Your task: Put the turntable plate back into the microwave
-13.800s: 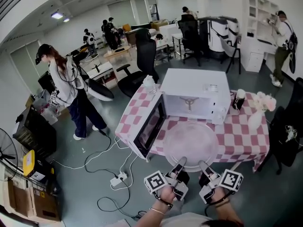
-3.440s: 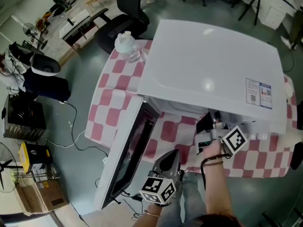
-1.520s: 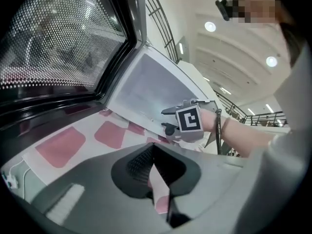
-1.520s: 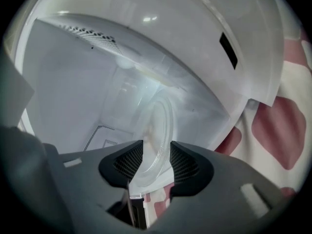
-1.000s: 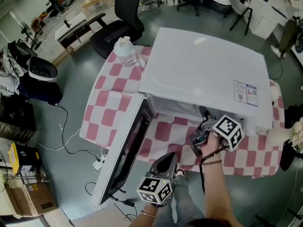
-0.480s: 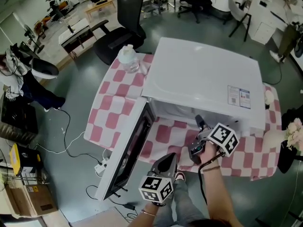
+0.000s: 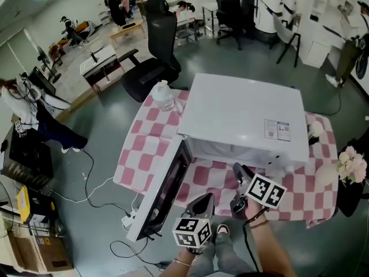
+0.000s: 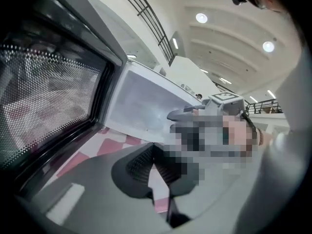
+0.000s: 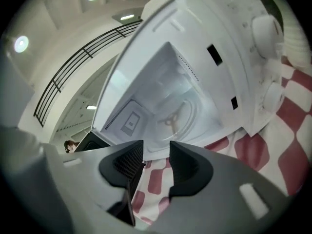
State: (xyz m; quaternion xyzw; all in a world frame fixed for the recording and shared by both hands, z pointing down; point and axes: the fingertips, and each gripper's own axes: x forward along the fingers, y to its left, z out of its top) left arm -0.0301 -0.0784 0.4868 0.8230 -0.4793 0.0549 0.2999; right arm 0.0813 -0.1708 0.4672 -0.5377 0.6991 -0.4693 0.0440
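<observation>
Now: turntable plate [image 9: 187, 112] inside the microwave [image 7: 242, 111], door [image 7: 164, 192] swung open.
Head view: microwave sits on the checked table [image 7: 135, 149], toward its far edge. The left gripper [image 7: 206, 198] and right gripper [image 7: 236, 169] are both by the near edge, before the opening. Left gripper view: claw closed tight with nothing in it, door mesh at left. Right gripper view: claw parted and empty, aimed into the cavity. The clear plate lies flat on the cavity floor, over the three-armed hub.
</observation>
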